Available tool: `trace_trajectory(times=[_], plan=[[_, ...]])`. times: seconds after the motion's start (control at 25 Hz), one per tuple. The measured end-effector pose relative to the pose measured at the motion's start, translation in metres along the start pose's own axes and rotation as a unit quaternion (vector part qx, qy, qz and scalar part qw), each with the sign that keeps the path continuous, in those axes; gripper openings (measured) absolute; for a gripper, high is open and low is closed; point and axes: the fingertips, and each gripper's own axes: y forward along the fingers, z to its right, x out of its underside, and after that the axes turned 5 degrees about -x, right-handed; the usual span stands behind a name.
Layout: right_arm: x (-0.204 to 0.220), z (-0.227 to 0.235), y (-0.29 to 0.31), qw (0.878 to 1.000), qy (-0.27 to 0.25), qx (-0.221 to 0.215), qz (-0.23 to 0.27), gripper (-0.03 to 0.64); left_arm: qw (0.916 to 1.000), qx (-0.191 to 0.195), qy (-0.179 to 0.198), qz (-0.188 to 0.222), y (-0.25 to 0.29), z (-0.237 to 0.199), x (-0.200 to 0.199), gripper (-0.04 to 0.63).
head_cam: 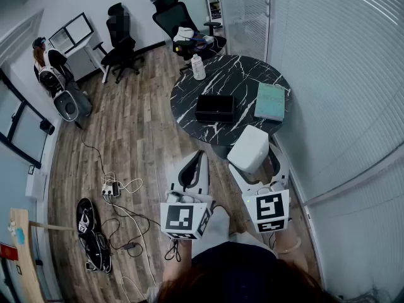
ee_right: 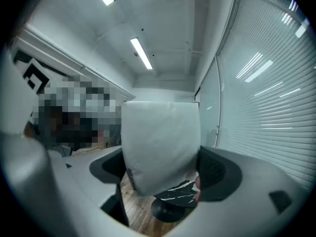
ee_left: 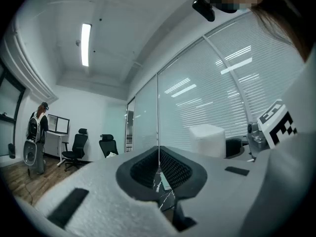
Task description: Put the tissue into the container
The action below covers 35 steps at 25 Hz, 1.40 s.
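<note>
A white tissue pack (head_cam: 249, 149) sits between the jaws of my right gripper (head_cam: 254, 163), which is shut on it with the jaws standing wide. In the right gripper view the tissue pack (ee_right: 160, 147) fills the space between the pads, held in the air in front of the round black marble table (head_cam: 237, 74). The container, a black box (head_cam: 214, 108), lies on the table's near side, just beyond the pack. My left gripper (head_cam: 194, 161) hangs left of the pack, above the wooden floor. Its jaws meet at the tips and hold nothing (ee_left: 158, 152).
A teal book (head_cam: 270, 101) lies right of the box and a bottle (head_cam: 198, 67) stands at the table's far left edge. Office chairs (head_cam: 123, 40) stand beyond. Cables and a power strip (head_cam: 111, 189) lie on the floor at left. A blind-covered glass wall (head_cam: 341, 74) runs along the right.
</note>
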Motion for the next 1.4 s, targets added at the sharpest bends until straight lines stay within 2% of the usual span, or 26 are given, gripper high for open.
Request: trace_trajectory(times=[0.2,0.88,1.4], plan=[[0.001,0.001,0.02,1.0,0.01,0.006,-0.001,0.422,1.0,0.004,0.006,-0.004,0.014,-0.014,0.003,0.031],[0.009,0.009,0.102,1.0,0.008,0.005,-0.029,0.422,0.9998,0.014,-0.006,-0.015,0.081,-0.067,0.023,0.031],[-0.001,0.025,0.154,0.999,0.006,0.02,-0.036,0.422,0.9989,0.044,-0.016,-0.007,0.138,-0.091,0.022,0.031]])
